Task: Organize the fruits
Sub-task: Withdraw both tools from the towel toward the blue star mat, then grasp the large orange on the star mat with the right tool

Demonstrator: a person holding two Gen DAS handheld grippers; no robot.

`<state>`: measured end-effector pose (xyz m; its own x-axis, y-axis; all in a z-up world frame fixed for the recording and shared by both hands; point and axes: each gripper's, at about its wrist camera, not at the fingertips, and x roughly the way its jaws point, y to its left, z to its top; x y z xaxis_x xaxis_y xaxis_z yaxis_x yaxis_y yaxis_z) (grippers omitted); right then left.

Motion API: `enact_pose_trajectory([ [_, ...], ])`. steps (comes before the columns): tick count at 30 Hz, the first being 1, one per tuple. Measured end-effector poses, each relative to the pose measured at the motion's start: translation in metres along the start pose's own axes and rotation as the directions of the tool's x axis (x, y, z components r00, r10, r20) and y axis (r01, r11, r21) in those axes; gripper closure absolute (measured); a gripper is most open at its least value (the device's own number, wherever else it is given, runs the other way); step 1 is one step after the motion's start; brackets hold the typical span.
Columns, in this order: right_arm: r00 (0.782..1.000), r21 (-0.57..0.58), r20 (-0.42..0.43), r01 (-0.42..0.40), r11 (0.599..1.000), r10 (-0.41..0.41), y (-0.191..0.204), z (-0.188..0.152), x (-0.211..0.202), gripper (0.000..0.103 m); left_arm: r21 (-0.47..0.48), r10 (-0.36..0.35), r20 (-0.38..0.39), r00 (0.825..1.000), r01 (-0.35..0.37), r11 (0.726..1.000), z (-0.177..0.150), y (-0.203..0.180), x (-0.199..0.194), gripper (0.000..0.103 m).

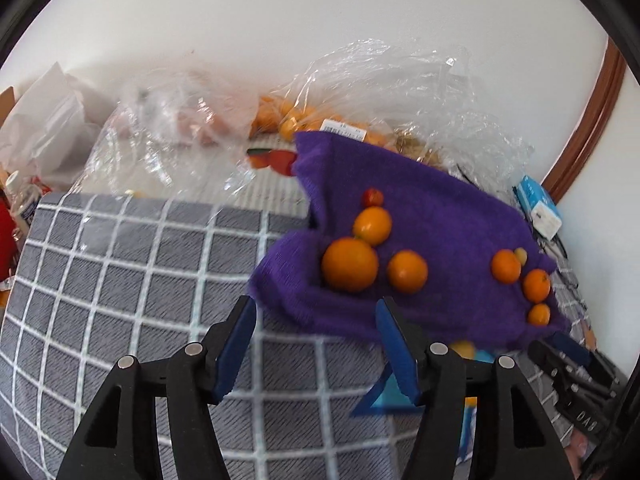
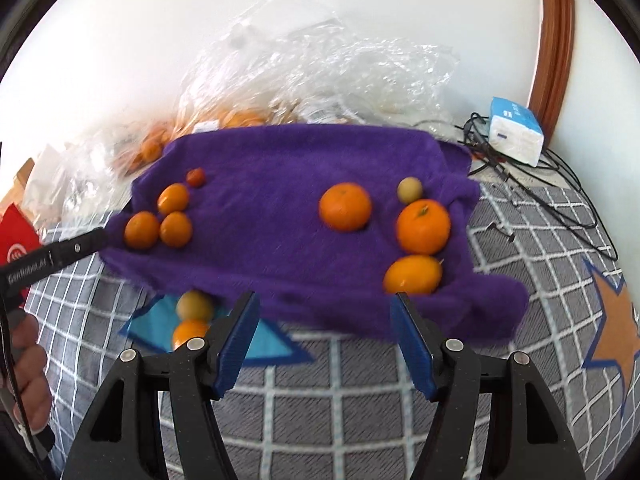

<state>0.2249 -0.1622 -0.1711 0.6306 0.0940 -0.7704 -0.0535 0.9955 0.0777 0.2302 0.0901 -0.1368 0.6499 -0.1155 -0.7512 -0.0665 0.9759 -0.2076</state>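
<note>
Left wrist view: the left gripper [image 1: 316, 344] is spread wide with nothing between its blue pads, above the grey checked bedspread [image 1: 120, 272] at the near edge of a purple towel [image 1: 420, 208]. On the towel's left part lie three oranges [image 1: 350, 265] and a small red fruit [image 1: 373, 197]; three more oranges [image 1: 506, 266] sit along its right edge. Clear plastic bags [image 1: 380, 80] lie behind it.

Right wrist view: the right gripper [image 2: 326, 344] is also wide open and empty, at the towel's near edge beside an oval orange [image 2: 413, 275]. A yellowish fruit [image 2: 195, 306] and an orange fruit [image 2: 188, 332] lie on a blue patch [image 2: 272, 344] off the towel. A tissue pack [image 2: 516, 132] sits at the far right.
</note>
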Motion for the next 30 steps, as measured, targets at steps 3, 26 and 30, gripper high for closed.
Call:
enact_pose_trajectory([
  [3,1.0,-0.013,0.005,-0.022,1.0,0.022,0.011,-0.011,-0.004,0.036,0.018,0.032,0.004,0.999,-0.032,0.999,-0.016,0.011,-0.006,0.043],
  [26,0.999,-0.105,-0.036,-0.038,0.994,0.035,0.077,-0.028,0.033,0.069,-0.005,0.136,0.034,0.99,-0.136,0.991,-0.066,0.05,-0.018,0.042],
  [30,0.998,-0.109,-0.034,-0.06,0.992,0.057,0.073,-0.029,0.028,0.069,-0.006,0.131,0.032,0.991,-0.131,0.991,-0.065,0.051,-0.017,0.042],
])
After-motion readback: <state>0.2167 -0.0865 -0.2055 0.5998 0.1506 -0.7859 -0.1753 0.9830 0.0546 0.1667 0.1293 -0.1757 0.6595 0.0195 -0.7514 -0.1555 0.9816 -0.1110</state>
